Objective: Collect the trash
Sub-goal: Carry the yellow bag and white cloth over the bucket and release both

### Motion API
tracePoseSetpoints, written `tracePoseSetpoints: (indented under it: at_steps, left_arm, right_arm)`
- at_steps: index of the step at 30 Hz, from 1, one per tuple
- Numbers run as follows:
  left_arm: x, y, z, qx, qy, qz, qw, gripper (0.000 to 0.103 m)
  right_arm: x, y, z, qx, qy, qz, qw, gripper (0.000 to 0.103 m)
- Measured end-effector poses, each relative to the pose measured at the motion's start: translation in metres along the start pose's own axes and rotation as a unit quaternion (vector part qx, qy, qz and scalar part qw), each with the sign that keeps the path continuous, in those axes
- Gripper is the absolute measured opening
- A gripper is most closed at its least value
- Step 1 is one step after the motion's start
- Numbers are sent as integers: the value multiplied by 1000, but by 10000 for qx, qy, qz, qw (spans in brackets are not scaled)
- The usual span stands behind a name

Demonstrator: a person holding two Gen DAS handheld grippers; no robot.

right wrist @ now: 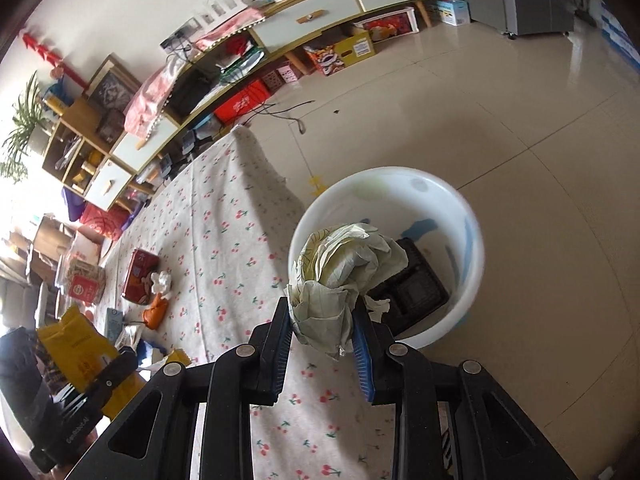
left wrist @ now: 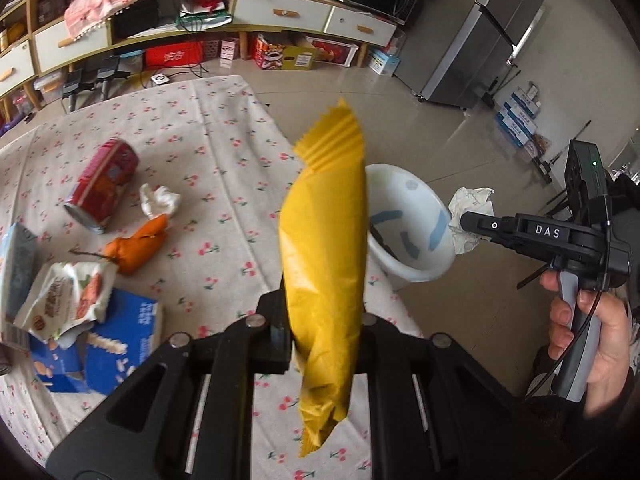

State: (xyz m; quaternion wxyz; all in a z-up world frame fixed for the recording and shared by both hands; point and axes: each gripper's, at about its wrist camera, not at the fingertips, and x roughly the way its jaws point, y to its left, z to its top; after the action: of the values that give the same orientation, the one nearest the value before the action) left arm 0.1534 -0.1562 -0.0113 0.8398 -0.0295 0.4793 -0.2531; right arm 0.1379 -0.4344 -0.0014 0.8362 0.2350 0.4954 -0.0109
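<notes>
Red can point(left wrist: 102, 186), orange wrapper point(left wrist: 138, 246) & snack boxes point(left wrist: 100, 344) are lying on the cherry-print surface point(left wrist: 224, 152). Left gripper point(left wrist: 320, 320) is pinching a yellow wrapper point(left wrist: 324, 248) upright; right gripper point(right wrist: 322, 322) is clamping crumpled paper point(right wrist: 340, 272) over the white bin point(right wrist: 472, 240), w/ a black tray point(right wrist: 416, 292) inside.

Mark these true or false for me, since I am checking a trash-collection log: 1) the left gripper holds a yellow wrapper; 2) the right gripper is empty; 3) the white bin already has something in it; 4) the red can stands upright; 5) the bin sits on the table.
1) True: the left gripper is shut on the yellow wrapper.
2) False: the right gripper is shut on a crumpled paper.
3) True: a black tray lies inside the white bin.
4) False: the red can lies on its side on the tablecloth.
5) False: the bin stands on the floor beside the table.
</notes>
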Motion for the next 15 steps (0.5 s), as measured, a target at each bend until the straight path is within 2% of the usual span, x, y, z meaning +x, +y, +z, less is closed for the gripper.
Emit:
tracePoseSetpoints:
  at_steps: [7, 15]
  left_arm:
    - [44, -54, 24, 327, 193, -304, 9988, 15]
    - [85, -87, 38, 417, 309, -425, 9978, 15]
  right_arm:
    - [-12, -47, 3, 404, -73, -17, 9992, 29]
    - [-16, -68, 6, 627, -82, 48, 9980, 29]
